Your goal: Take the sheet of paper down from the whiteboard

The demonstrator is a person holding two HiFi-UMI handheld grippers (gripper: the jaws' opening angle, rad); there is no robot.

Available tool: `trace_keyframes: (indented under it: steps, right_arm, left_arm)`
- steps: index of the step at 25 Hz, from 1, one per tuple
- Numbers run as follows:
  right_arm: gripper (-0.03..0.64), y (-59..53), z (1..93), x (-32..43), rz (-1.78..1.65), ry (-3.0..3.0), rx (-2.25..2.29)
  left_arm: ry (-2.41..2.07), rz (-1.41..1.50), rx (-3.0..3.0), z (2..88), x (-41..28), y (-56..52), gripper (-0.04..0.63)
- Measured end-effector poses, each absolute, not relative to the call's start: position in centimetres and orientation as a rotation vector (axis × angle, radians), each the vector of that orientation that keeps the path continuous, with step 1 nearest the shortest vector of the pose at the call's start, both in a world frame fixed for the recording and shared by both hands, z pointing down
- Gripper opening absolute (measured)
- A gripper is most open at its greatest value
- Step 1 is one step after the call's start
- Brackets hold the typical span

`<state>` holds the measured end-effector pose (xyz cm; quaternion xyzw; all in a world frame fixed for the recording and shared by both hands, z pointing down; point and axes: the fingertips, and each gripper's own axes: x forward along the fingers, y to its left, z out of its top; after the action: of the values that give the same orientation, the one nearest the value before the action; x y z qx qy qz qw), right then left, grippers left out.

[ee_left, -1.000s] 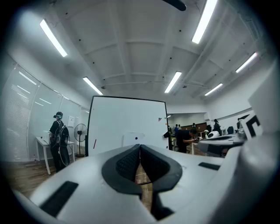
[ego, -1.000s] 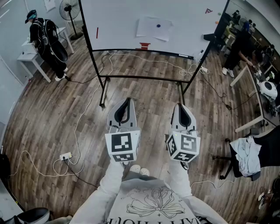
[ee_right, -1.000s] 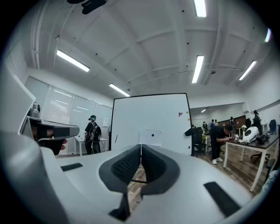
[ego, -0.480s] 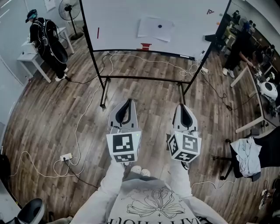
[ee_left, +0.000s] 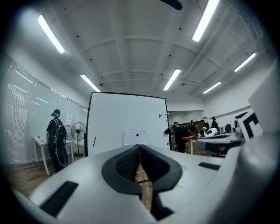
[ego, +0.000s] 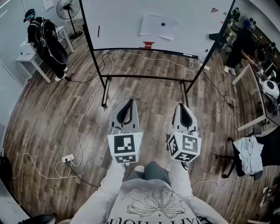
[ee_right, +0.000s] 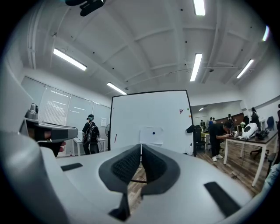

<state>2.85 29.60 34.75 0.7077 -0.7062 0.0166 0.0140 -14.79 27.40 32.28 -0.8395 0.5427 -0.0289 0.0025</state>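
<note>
We are judging this the approach: left gripper (ego: 128, 100) and right gripper (ego: 183, 105) are hanging, jaws together and empty, well short of the sheet of paper (ego: 159, 26), needing closing in.

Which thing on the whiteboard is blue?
The little round dot on the sheet of paper. The thin stick at the left, the block on the bottom ledge and the mark at top right are red.
</note>
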Motion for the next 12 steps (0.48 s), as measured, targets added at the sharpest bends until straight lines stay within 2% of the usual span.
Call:
trace_keyframes:
  steps: [12]
  right_arm:
    - [0.009,22.7,35.7,4.8,0.066,-2.201,2.177]
  left_arm:
    - [1.722,-0.123,-2.643,33.9,-12.8,20.6,0.005]
